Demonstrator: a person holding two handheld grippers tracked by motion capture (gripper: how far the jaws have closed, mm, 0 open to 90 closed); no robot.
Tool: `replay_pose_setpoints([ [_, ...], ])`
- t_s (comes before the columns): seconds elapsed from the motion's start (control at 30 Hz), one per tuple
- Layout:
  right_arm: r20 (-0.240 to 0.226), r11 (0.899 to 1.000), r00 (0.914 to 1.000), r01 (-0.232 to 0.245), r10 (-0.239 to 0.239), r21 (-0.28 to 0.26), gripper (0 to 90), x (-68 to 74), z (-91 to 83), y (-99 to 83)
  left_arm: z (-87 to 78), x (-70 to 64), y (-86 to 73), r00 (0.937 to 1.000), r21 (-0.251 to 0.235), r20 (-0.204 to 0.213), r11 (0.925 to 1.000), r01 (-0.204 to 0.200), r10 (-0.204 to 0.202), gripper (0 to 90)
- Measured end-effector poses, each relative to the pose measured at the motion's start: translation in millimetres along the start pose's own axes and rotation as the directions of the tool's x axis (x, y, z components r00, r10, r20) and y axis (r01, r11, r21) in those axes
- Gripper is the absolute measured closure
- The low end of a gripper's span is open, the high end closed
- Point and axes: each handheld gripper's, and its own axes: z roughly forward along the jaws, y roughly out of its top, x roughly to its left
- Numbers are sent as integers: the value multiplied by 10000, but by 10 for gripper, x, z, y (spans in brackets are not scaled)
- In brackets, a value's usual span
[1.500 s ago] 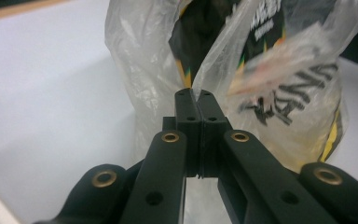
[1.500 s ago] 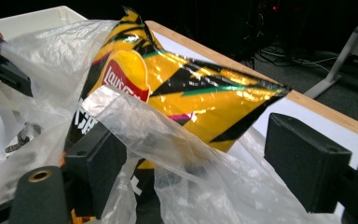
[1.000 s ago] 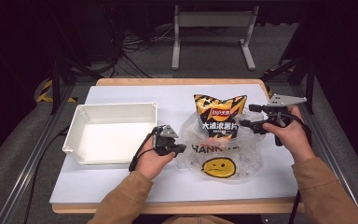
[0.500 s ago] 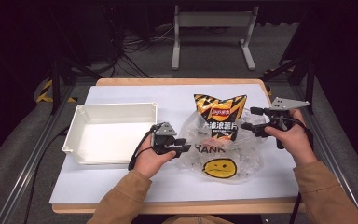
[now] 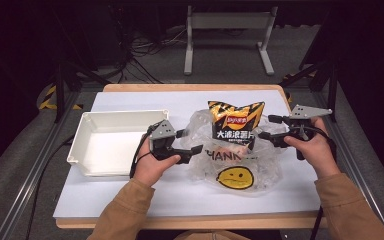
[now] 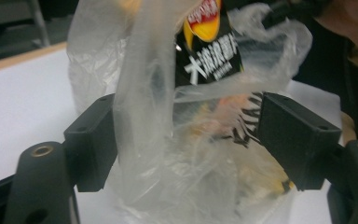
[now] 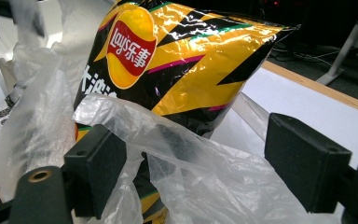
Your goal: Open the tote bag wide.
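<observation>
A black and yellow crisp bag [image 5: 235, 121] stands upright inside a clear plastic bag [image 5: 240, 170] printed with a yellow smiley face, at the middle of the white table. My left gripper [image 5: 189, 141] is at the plastic bag's left edge and stands open. In the left gripper view its jaws straddle a fold of the plastic bag [image 6: 158, 140], with the crisp bag [image 6: 209, 56] behind. My right gripper [image 5: 266, 127] is open at the bag's right side. In the right gripper view the crisp bag [image 7: 177, 60] and the plastic bag's film [image 7: 191, 172] lie between its wide jaws.
A white rectangular tray [image 5: 82, 145] sits on the table left of the left hand. The table's wooden edge [image 5: 190, 87] runs along the far side, with a metal stand [image 5: 227, 22] and cables on the floor beyond. Metal rails flank the table.
The right gripper dipped slightly toward the plastic bag's right edge a second ago and has held there since. The left gripper and both bags have barely moved.
</observation>
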Motion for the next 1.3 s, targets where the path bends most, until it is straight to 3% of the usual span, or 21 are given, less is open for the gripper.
replay_pose_setpoints([
  [0.2, -13, 10000, 10000, -33, 33, -14, 213, 2, 1, -6, -91, 21, 148, 9985, -427, -516, 9988, -230, 208, 170],
  [0.27, 1, 10000, 10000, -16, 16, -14, 213, 4, 3, -7, -122, 30, 270, 9967, -674, -724, 9968, -427, 378, 161],
  [0.43, 6, 10000, 10000, -15, 15, -33, 213, 5, -1, -4, -111, 61, 445, 9944, -1046, -874, 9921, -686, 595, 149],
  [0.6, 21, 9999, 10000, -29, 29, -100, 213, 0, -20, -3, -53, 120, 564, 9949, -1421, -661, 9862, -850, 763, 149],
  [0.73, 61, 9999, 10000, -3, 4, -123, 213, -7, -44, -9, 28, 194, 630, 9967, -1880, -81, 9788, -808, 807, 177],
  [0.87, 42, 9999, 10000, -45, 45, -158, 213, -4, -59, -13, 135, 267, 637, 9965, -2006, 541, 9783, -521, 642, 260],
  [0.93, 38, 9998, 10000, 15, -15, -183, 213, 1, -64, -16, 197, 290, 614, 9954, -1873, 808, 9816, -360, 520, 390],
  [0.97, 30, 9998, 10000, 21, -20, -191, 213, 7, -68, -20, 216, 297, 601, 9953, -1723, 827, 9844, -352, 501, 509],
  [1.07, 21, 9998, 10000, 32, -32, -210, 213, 14, -77, -34, 270, 306, 551, 9975, -1383, 667, 9903, -128, 222, 769],
  [1.1, 18, 9998, 10000, 33, -33, -209, 213, 14, -80, -40, 292, 301, 520, 9989, -985, 455, 9951, -44, 89, 808],
  [1.13, 27, 9998, 10000, 26, -25, -212, 213, 14, -85, -49, 292, 301, 520, 9989, -985, 455, 9951, -44, 89, 852],
  [1.2, 24, 9998, 10000, -32, 32, -221, 213, 14, -92, -67, 342, 289, 443, 9999, -243, -70, 9996, 119, -120, 889],
  [1.3, 26, 9997, 10000, -58, 59, -226, 213, 9, -94, -87, 395, 281, 330, 9983, 121, -87, 9983, 572, -571, 896],
])
